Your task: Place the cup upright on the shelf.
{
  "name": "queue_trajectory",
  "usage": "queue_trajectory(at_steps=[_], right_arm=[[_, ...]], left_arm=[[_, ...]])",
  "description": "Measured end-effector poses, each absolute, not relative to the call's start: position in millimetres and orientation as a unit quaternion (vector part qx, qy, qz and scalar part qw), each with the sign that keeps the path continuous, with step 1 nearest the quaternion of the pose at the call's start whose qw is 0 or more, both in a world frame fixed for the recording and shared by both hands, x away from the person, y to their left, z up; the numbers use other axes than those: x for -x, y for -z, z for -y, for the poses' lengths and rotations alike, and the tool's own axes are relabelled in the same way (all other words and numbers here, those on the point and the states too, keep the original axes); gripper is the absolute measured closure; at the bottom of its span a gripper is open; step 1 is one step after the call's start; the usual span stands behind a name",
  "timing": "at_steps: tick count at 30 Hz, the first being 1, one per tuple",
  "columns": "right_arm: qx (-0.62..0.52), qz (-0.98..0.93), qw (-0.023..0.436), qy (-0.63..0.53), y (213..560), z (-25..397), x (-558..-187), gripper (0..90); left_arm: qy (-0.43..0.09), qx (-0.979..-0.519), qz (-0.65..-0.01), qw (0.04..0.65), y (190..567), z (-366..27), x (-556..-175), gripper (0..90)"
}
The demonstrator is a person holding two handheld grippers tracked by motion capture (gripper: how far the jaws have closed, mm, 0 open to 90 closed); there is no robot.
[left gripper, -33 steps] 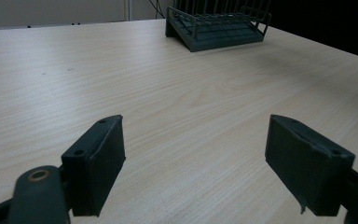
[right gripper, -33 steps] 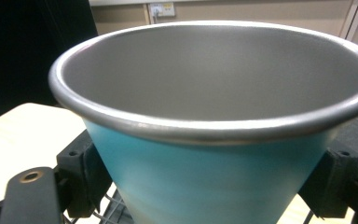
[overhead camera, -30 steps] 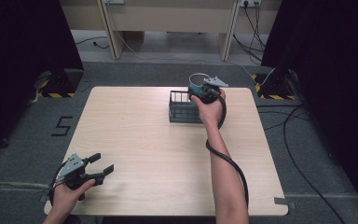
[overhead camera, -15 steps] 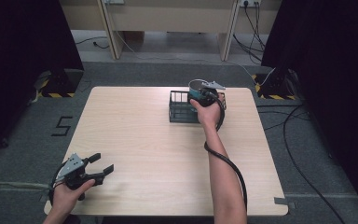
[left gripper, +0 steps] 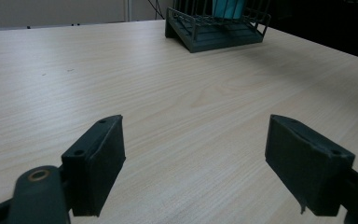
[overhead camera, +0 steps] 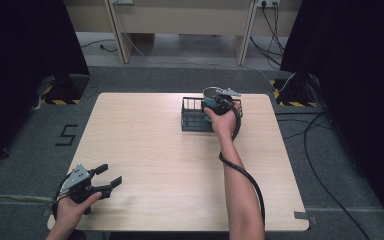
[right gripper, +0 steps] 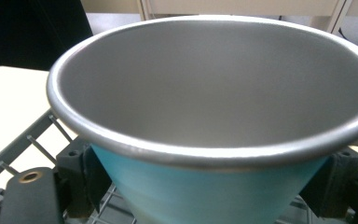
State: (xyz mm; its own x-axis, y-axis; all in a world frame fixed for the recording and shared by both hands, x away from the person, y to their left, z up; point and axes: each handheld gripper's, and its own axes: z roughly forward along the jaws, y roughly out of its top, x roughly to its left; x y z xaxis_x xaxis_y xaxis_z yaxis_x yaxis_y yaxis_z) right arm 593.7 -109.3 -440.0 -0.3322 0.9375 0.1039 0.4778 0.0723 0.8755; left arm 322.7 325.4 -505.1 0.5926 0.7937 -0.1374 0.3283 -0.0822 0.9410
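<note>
Evenly lit from above; pale table (overhead camera: pixel 155 150) bright, dark curtains at left and right. Soft shadows only. Mild glare along cup rim (right gripper: pixel 205 156). Near jaws slightly soft, far rack (left gripper: pixel 214 28) blurred.

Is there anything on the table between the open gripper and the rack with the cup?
No. In the left gripper view, bare pale wooden table stretches from the left gripper to the dark wire rack.

One wire rack (overhead camera: pixel 196 116) stands on the one table (overhead camera: pixel 155 150), one teal cup (right gripper: pixel 205 140) sits above that rack, and two grippers are in hand.
</note>
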Motion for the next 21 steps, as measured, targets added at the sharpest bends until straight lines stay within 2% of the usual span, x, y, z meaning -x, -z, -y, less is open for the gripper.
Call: queue_trajectory(at_steps=[21], right_arm=[[-0.517,-0.698,0.26,-0.421,443.3,103.5,-590.8,16.1]], left_arm=[[-0.211,-0.705,-0.398,0.548,505.2,-325.6,-322.8,19.3]])
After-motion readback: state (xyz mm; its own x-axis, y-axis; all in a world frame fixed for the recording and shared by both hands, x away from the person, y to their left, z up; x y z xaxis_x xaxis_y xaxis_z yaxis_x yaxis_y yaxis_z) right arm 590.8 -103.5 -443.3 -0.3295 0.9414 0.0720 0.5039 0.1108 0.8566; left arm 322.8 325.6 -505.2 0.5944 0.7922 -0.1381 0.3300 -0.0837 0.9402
